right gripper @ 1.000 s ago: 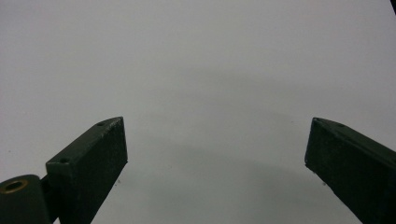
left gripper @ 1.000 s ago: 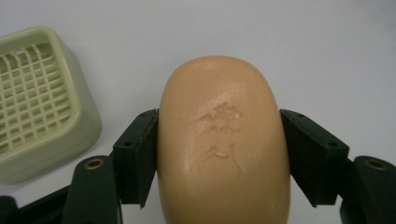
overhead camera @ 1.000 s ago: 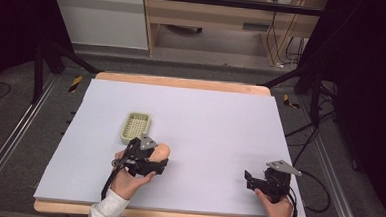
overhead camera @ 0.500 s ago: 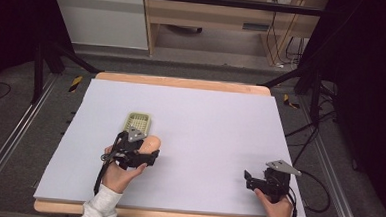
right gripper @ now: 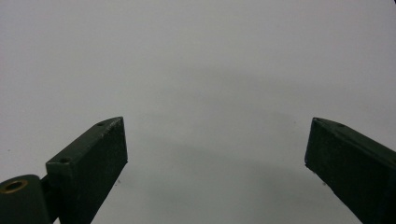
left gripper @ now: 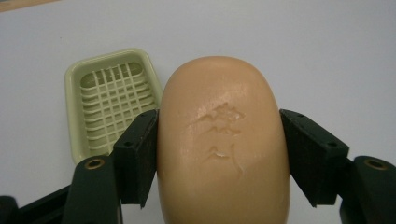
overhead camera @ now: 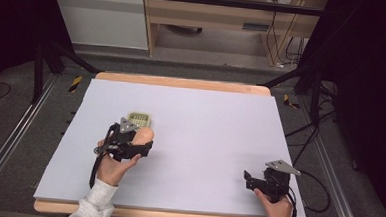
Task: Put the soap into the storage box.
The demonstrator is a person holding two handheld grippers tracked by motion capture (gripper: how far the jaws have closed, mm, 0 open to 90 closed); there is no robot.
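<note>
A tan bar of soap point(left gripper: 219, 140) with an embossed mark sits between the two black jaws of my left gripper point(overhead camera: 140, 140), which is shut on it. The soap point(overhead camera: 143, 135) hangs just in front of a pale green soap dish point(overhead camera: 140, 118) with a grid floor. In the left gripper view the dish point(left gripper: 109, 100) lies beyond and to the left of the soap, with nothing in it. My right gripper point(overhead camera: 250, 179) rests near the table's front right corner, its jaws wide apart over bare white surface point(right gripper: 210, 93).
A white sheet point(overhead camera: 215, 124) covers the wooden table point(overhead camera: 182, 82). Black cables point(overhead camera: 304, 189) trail off the right edge. Metal rails run along both sides of the table, with shelving behind.
My left gripper has carried the soap away from me and leftward, up to the near edge of the green dish. The right gripper has stayed put.
</note>
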